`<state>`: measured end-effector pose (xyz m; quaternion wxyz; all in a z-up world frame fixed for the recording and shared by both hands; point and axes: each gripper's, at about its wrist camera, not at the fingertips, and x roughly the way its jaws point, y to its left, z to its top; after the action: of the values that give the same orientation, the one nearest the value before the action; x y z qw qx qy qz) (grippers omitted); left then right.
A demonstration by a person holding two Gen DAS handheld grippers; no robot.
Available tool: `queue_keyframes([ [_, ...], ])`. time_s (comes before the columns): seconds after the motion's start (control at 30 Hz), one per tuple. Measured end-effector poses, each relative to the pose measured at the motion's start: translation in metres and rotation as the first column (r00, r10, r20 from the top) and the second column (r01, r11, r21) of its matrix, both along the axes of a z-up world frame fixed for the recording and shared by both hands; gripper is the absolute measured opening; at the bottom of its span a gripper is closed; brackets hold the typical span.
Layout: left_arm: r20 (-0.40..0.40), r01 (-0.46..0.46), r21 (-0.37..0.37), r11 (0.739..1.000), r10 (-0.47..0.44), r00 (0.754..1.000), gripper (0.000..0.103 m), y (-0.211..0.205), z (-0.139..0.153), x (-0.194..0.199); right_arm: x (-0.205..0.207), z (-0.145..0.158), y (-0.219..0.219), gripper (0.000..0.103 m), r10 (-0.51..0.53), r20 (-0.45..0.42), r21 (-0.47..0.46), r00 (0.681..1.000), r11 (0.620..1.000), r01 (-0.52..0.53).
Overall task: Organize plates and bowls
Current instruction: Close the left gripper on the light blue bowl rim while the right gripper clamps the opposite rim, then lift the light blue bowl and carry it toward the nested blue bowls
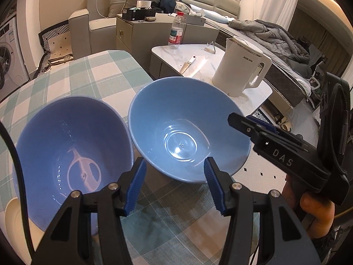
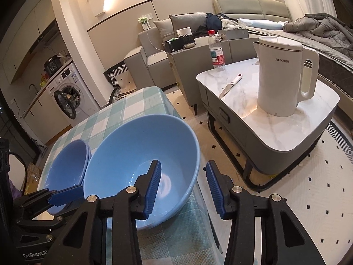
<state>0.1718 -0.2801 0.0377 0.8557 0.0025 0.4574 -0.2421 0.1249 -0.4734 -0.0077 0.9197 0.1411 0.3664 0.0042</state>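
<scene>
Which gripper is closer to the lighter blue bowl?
Right. The right gripper straddles the lighter blue bowl's rim, open; the left gripper sits open just short of it.

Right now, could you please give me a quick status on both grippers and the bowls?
Left gripper open, empty. Right gripper open, straddling the light blue bowl rim, not clamped. Darker blue bowls stacked beside it. Bowl near the table edge.

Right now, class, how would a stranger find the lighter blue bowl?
Start at the checked tablecloth. Two blue bowls sit near its edge facing the marble table. Choose the lighter blue bowl, wider, alone, nearer that edge; the darker bowl sits stacked.
</scene>
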Motion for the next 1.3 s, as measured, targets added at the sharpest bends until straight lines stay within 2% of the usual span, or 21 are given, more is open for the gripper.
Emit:
queue_keyframes([
  [0.17,0.001,0.000,0.000,1.000,0.000,1.000,0.054,0.000,0.001,0.000,0.005,-0.008,0.003,0.044,0.006,-0.014,-0.001,1.000,1.000,-0.006],
  [0.27,0.002,0.003,0.001,1.000,-0.003,1.000,0.054,0.001,0.001,0.001,0.007,-0.010,0.003,0.034,0.003,-0.017,-0.011,1.000,1.000,-0.004],
  [0.37,0.002,0.004,0.007,1.000,-0.004,1.000,0.054,0.000,0.001,0.002,0.007,-0.012,0.002,0.029,-0.001,-0.021,-0.020,1.000,1.000,0.001],
  [1.0,0.015,0.024,0.040,0.999,-0.025,1.000,0.054,-0.010,0.002,0.001,0.007,-0.016,0.004,0.029,0.023,-0.025,-0.032,0.999,0.999,-0.024],
  [1.3,0.028,0.031,0.054,0.998,-0.032,0.999,0.054,-0.011,0.001,0.001,0.006,-0.015,0.007,0.029,0.032,-0.018,-0.068,0.999,0.997,-0.033],
])
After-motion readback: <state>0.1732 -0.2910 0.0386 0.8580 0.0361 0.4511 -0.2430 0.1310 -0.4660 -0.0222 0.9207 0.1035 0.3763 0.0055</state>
